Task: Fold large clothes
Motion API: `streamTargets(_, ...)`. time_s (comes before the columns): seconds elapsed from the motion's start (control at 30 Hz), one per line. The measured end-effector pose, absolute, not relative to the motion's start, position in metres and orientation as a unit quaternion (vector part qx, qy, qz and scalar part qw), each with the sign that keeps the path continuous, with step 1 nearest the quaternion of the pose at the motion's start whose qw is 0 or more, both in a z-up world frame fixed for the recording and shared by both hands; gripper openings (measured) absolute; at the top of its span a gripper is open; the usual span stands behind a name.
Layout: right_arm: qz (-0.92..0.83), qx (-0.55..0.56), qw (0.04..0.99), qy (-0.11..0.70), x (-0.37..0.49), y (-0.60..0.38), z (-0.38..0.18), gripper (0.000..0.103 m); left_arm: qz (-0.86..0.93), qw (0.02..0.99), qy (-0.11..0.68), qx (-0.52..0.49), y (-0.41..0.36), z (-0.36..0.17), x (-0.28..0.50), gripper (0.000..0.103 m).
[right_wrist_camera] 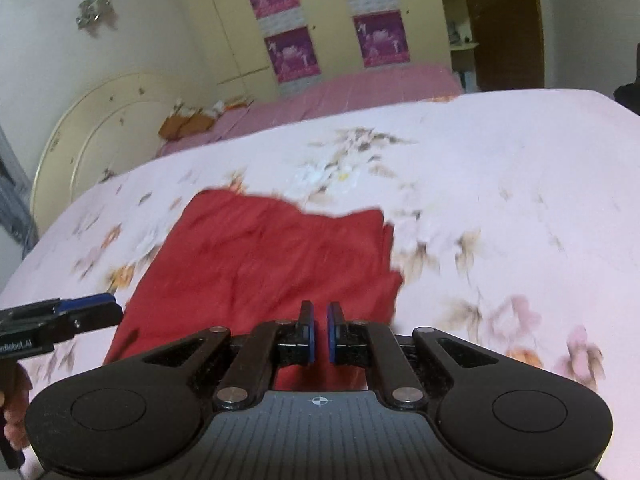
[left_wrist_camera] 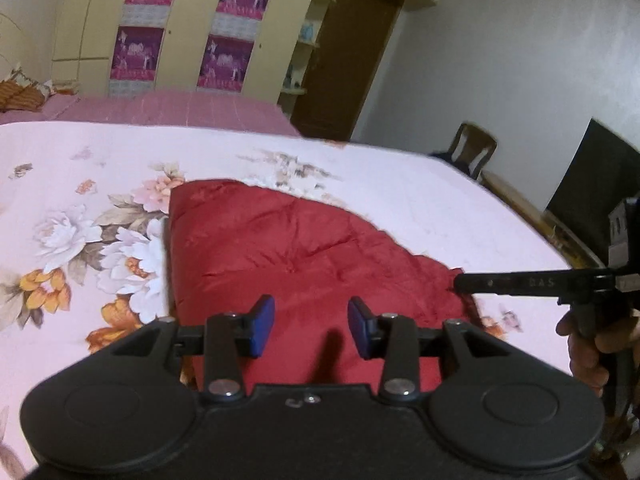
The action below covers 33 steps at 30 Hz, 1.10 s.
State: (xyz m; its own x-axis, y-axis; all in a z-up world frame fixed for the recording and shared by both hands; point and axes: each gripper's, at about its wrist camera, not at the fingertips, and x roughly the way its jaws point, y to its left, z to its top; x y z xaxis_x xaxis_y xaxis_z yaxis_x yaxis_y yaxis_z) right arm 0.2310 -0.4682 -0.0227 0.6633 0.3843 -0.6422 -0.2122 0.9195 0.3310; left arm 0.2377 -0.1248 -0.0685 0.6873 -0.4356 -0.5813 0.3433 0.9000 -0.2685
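A red garment (left_wrist_camera: 304, 252) lies folded and flattish on the floral bedspread (left_wrist_camera: 80, 168); it also shows in the right wrist view (right_wrist_camera: 260, 264). My left gripper (left_wrist_camera: 311, 328) is open and empty, its blue pads (left_wrist_camera: 262, 326) hovering over the garment's near part. My right gripper (right_wrist_camera: 319, 334) has its jaws nearly closed with a thin gap and nothing between them, above the garment's near right edge. In the left wrist view the right gripper (left_wrist_camera: 460, 282) reaches in from the right, with its tip at the garment's right corner. The left gripper (right_wrist_camera: 108, 304) shows at the left of the right wrist view.
The pink floral bedspread (right_wrist_camera: 500, 184) covers a wide bed. A second bed with a pink cover (left_wrist_camera: 180, 110) lies behind, with orange pillows (left_wrist_camera: 20, 98). A yellow wardrobe (left_wrist_camera: 184, 20), a brown door (left_wrist_camera: 352, 52), a chair (left_wrist_camera: 474, 152) and a dark screen (left_wrist_camera: 592, 184) stand beyond.
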Motion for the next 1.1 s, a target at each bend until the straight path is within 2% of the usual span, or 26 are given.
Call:
streamTargets(0.17,0.165,0.088,0.878,0.441,0.257,-0.456,-0.071,0.006,-0.206,0.906,0.367,-0.041,-0.134,-0.093,0.245,0.037)
streamTargets(0.3,0.163,0.086,0.887,0.424,0.259,-0.461,-0.052,0.006,-0.209,0.914,0.344,-0.048,-0.128,-0.075,0.248,0.035)
streamTargets(0.5,0.200,0.085,0.898,0.383,0.300,-0.430,-0.023,0.006,-0.206,0.916,0.341,-0.038,-0.140,-0.069,0.311,0.035)
streamTargets(0.7,0.190,0.050,0.878,0.436,0.348,-0.391,-0.066,0.006,-0.207,0.898,0.388,-0.012,-0.168,-0.097,0.361,0.036)
streamTargets(0.83,0.184,0.074,0.873,0.445,0.354,-0.405,-0.075,0.006,-0.203,0.896,0.394,-0.012,-0.167,-0.096,0.360,0.035)
streamTargets(0.87,0.182,0.092,0.875,0.439,0.350,-0.414,-0.068,0.006,-0.204,0.898,0.388,-0.014,-0.163,-0.092,0.353,0.038)
streamTargets(0.93,0.181,0.123,0.881,0.420,0.341,-0.431,-0.057,0.007,-0.193,0.907,0.374,-0.015,-0.149,-0.082,0.335,0.052)
streamTargets(0.97,0.174,0.135,0.882,0.416,0.333,-0.444,-0.051,0.012,-0.180,0.913,0.365,-0.020,-0.139,-0.079,0.323,0.074)
streamTargets(1.0,0.167,0.153,0.885,0.407,0.324,-0.458,-0.047,0.055,-0.170,0.917,0.359,-0.031,-0.130,-0.077,0.312,0.080)
streamTargets(1.03,0.156,0.176,0.891,0.388,0.311,-0.475,-0.044,0.080,-0.165,0.917,0.361,-0.048,-0.120,-0.076,0.301,0.080)
streamTargets(1.07,0.148,0.198,0.890,0.383,0.300,-0.491,-0.044,0.080,-0.161,0.914,0.367,-0.070,-0.111,-0.076,0.291,0.079)
streamTargets(1.1,0.139,0.211,0.885,0.391,0.293,-0.502,-0.043,0.079,-0.159,0.910,0.372,-0.089,-0.104,-0.077,0.283,0.073)
